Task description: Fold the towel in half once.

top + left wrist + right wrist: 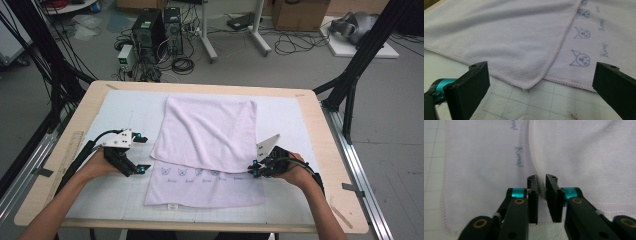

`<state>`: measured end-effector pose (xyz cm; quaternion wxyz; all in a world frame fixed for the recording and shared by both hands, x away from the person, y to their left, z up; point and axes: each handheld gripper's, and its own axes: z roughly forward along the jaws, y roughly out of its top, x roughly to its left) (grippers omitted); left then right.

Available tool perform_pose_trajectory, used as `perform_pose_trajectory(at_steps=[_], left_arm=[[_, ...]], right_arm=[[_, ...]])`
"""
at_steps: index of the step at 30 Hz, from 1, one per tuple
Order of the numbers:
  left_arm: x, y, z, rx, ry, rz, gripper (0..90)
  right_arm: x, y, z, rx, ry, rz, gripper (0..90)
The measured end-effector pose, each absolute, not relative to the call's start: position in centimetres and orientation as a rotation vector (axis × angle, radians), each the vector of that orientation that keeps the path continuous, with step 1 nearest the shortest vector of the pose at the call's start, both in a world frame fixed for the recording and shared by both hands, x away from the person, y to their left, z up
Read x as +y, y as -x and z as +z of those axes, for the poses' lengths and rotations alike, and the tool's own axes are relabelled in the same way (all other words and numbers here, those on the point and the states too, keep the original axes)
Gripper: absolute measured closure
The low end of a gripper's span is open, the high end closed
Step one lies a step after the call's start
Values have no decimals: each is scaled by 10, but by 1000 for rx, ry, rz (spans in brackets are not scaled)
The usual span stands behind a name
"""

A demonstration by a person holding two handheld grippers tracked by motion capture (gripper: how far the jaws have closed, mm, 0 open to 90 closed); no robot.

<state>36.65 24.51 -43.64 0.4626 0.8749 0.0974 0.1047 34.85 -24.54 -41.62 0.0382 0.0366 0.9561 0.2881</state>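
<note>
A pale lilac towel point(207, 132) lies on the gridded mat, its far part folded over toward me so a strip with small printed cat faces point(200, 172) shows along the near side. My right gripper point(253, 169) is at the fold's right corner. In the right gripper view its jaws point(542, 182) are shut on the stitched hem of the towel's upper layer point(586, 157). My left gripper point(144, 154) stands open just left of the towel. In the left gripper view the upper layer's left corner point(526, 86) lies flat between the wide-apart jaws point(542, 65), touching neither.
A white gridded mat point(125, 112) covers the wooden table point(310, 115). A wooden ruler point(70, 150) lies along the table's left edge. Black frame struts point(350, 85) rise at both sides. Computer towers point(150, 30) and cables are on the floor beyond.
</note>
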Motion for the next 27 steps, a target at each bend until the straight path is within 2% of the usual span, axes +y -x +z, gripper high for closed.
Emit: perform_pose_trajectory(at_steps=[3,5,14,17,22,27], left_arm=[[242,-367,-439,232,-2153,250,39],[241,-367,-440,224,-2156,241,133],[231,-371,-430,229,-2258,299,138],[227,-373,-427,196,-2275,287,231],[217,-375,-430,188,-2345,282,246],[215,-376,-431,186,-2381,285,320]], right_arm=[[-247,-349,-414,2928,-126,899,852],[-248,-349,-413,2924,-131,909,852],[-248,-349,-411,2929,-143,930,851],[-249,-349,-410,2923,-137,939,851],[-249,-350,-409,2922,-147,952,852],[-249,-349,-408,2925,-145,955,851]])
